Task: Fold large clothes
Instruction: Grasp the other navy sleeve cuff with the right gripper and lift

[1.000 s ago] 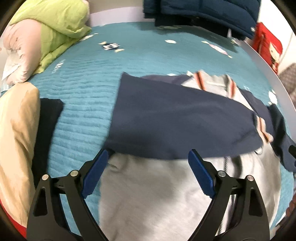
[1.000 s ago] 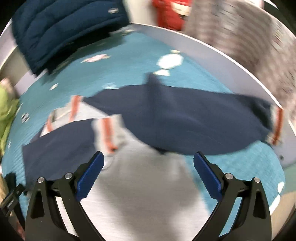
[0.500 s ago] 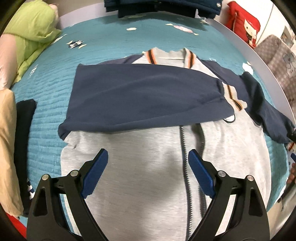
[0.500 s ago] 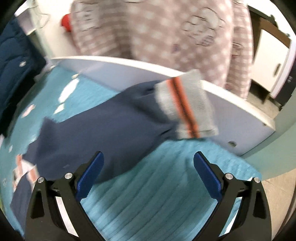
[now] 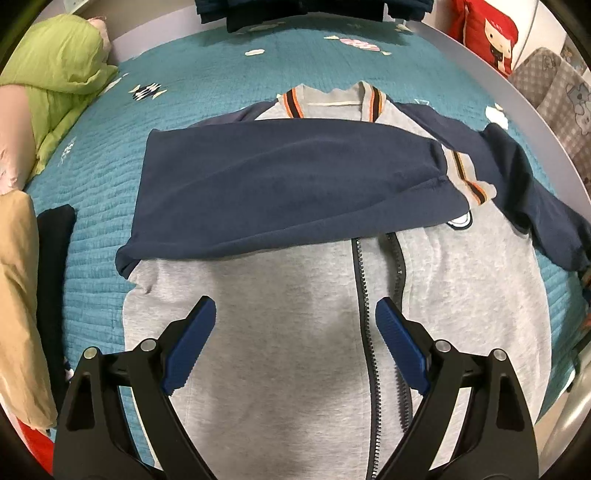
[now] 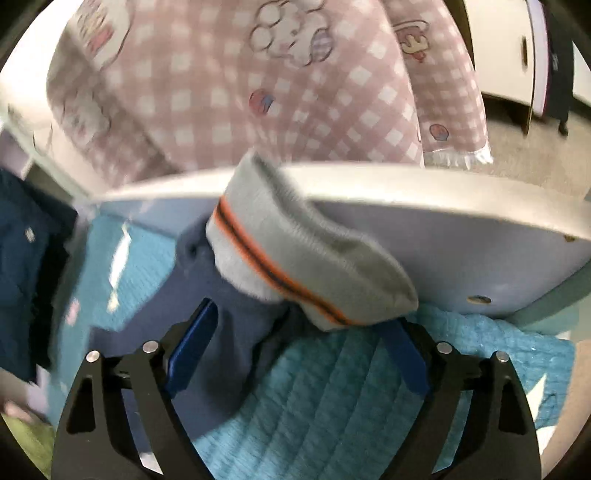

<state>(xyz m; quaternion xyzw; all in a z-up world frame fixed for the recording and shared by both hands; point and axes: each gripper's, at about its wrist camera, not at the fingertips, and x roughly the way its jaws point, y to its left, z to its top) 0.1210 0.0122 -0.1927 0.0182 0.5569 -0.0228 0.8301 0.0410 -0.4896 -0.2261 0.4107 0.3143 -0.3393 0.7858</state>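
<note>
A grey zip jacket (image 5: 295,332) with navy sleeves lies face up on the teal bedspread (image 5: 207,85). Its left navy sleeve (image 5: 280,184) is folded across the chest. The other navy sleeve (image 5: 532,199) stretches out to the right. My left gripper (image 5: 295,325) is open and empty above the jacket's lower front. My right gripper (image 6: 299,325) is open, its fingers on either side of that sleeve's end, right behind the grey cuff (image 6: 306,251) with orange stripes, which lies by the bed's white edge (image 6: 461,221).
A green pillow (image 5: 55,74) and pink bedding lie at the far left. A tan and a black garment (image 5: 51,258) lie at the left edge. A dark blue coat (image 5: 295,11) lies at the bed's far end. A pink checked blanket (image 6: 258,81) hangs beyond the bed's edge.
My left gripper has drawn back and risen, so the whole jacket shows. My right gripper has swung right and closed in on the cuff of the outstretched sleeve.
</note>
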